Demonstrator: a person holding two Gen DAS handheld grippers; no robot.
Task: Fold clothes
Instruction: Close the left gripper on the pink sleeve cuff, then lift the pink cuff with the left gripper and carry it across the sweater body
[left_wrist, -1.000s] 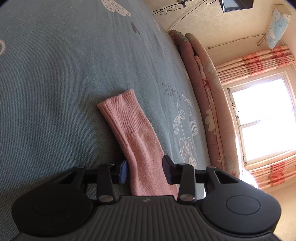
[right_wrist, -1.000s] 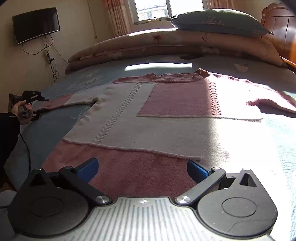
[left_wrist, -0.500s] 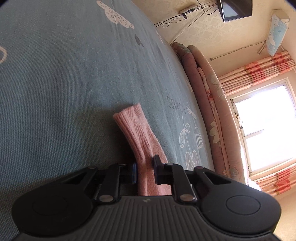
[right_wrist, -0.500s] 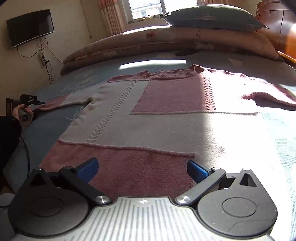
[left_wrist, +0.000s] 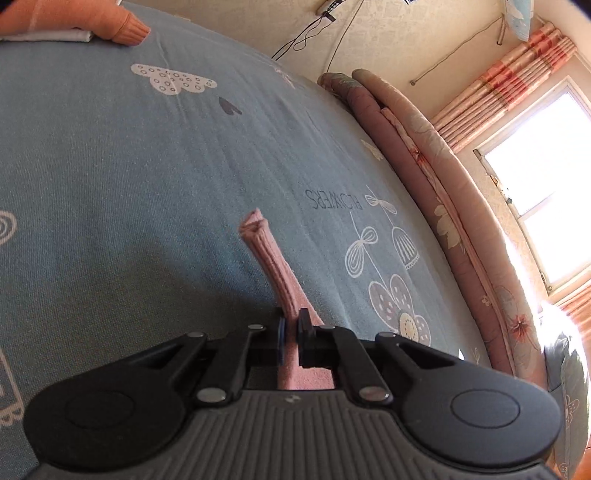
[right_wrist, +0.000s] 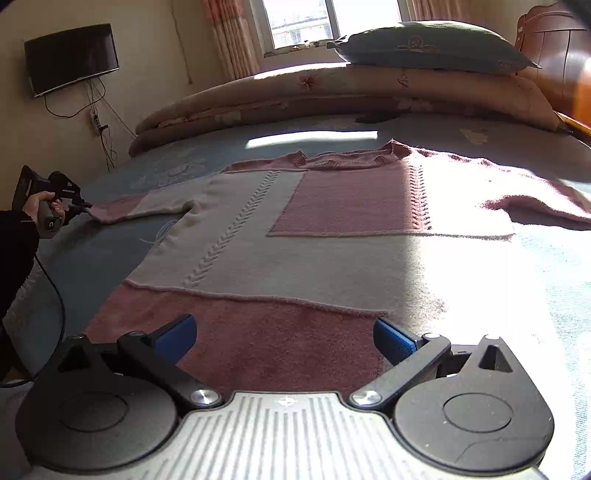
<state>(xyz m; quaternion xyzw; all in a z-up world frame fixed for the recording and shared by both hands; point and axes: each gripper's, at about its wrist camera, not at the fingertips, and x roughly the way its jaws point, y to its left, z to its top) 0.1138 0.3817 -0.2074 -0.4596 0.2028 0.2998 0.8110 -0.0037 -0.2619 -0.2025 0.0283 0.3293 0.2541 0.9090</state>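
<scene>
A pink and grey knitted sweater (right_wrist: 303, 236) lies spread flat on the blue bedsheet (right_wrist: 546, 280), collar toward the window. My left gripper (left_wrist: 291, 325) is shut on the pink sleeve cuff (left_wrist: 271, 266), which stands bunched and lifted off the sheet. In the right wrist view that same left gripper (right_wrist: 83, 206) sits at the far left, held by a hand in a dark sleeve (right_wrist: 40, 206), gripping the sleeve end (right_wrist: 110, 210). My right gripper (right_wrist: 282, 339) stands open just above the sweater's pink bottom hem (right_wrist: 258, 339), nothing between its fingers.
Rolled quilts (right_wrist: 332, 96) and a pillow (right_wrist: 432, 48) lie along the far side of the bed under the window. A folded orange garment (left_wrist: 74, 18) rests at the sheet's far corner. A wall television (right_wrist: 72, 59), hanging cables (right_wrist: 99, 125) and a wooden headboard (right_wrist: 554, 55) surround the bed.
My left gripper closed on the sleeve cuff and rose, pinching the flat cuff into a narrow bunch lifted off the sheet. The right gripper stayed open over the hem.
</scene>
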